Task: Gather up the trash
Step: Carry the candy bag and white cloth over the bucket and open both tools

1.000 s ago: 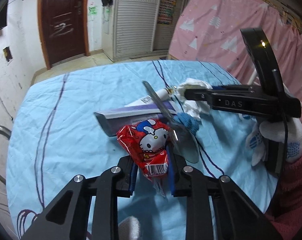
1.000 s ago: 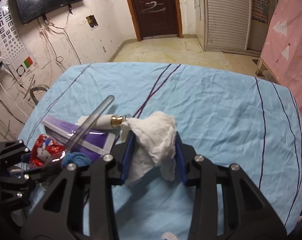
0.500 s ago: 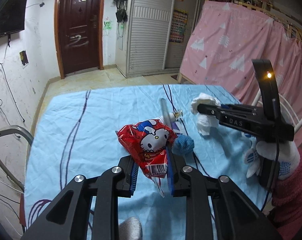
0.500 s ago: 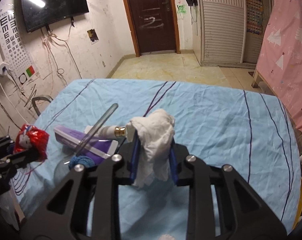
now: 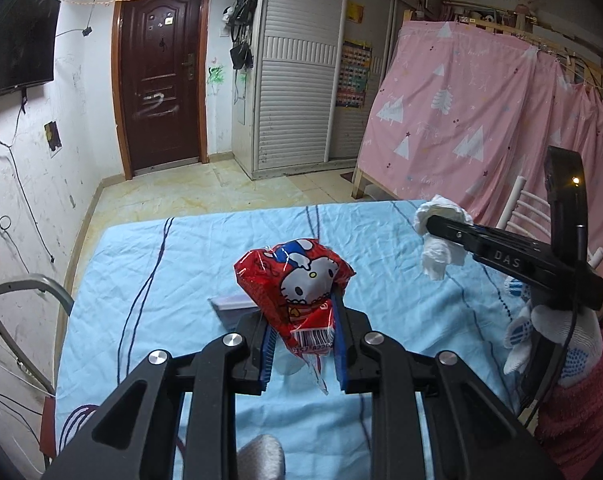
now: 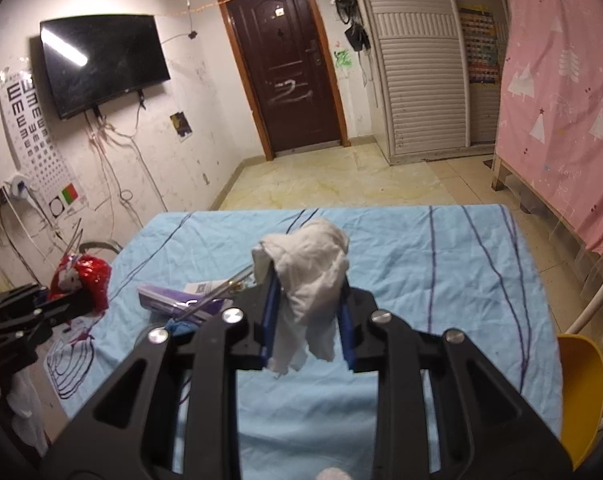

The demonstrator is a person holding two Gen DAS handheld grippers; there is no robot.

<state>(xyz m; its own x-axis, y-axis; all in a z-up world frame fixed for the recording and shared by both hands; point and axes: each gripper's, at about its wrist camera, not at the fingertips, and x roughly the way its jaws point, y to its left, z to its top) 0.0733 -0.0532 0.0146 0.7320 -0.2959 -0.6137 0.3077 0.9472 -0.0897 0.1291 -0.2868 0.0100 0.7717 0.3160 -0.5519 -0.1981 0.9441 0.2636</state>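
A red cartoon-cat snack wrapper [image 5: 295,288] sits pinched between the blue pads of the left gripper [image 5: 301,344] at the centre of the left wrist view, its barcoded tail hanging below the narrow jaws, clear of the blue tablecloth [image 5: 149,292]. In the same view, at the right edge, the right gripper [image 5: 433,224] carries a crumpled white tissue [image 5: 437,240], with a white-gloved hand [image 5: 557,340] and a pink fleece sleeve [image 5: 581,412] below it. The right wrist view shows that tissue [image 6: 309,276] draped over and clamped between jaws drawn close, filling the middle of the frame, with the wrapper [image 6: 83,276] small at the left edge.

Left on the cloth, lower left of centre in the right wrist view, are a purple box [image 6: 169,298], a slim rod-like object [image 6: 217,294] lying across it, and a scrap of blue material [image 6: 179,326]. Whether these count as trash cannot be told.

Both pieces appear picked up and off the table, so the step in hand looks like the carry to a bin. No bin is plainly visible; a yellow container [image 6: 581,392] at the lower right of the right wrist view may be one. The next move would call for keeping both grips firm while finding the receptacle, then parting the jaws over it.
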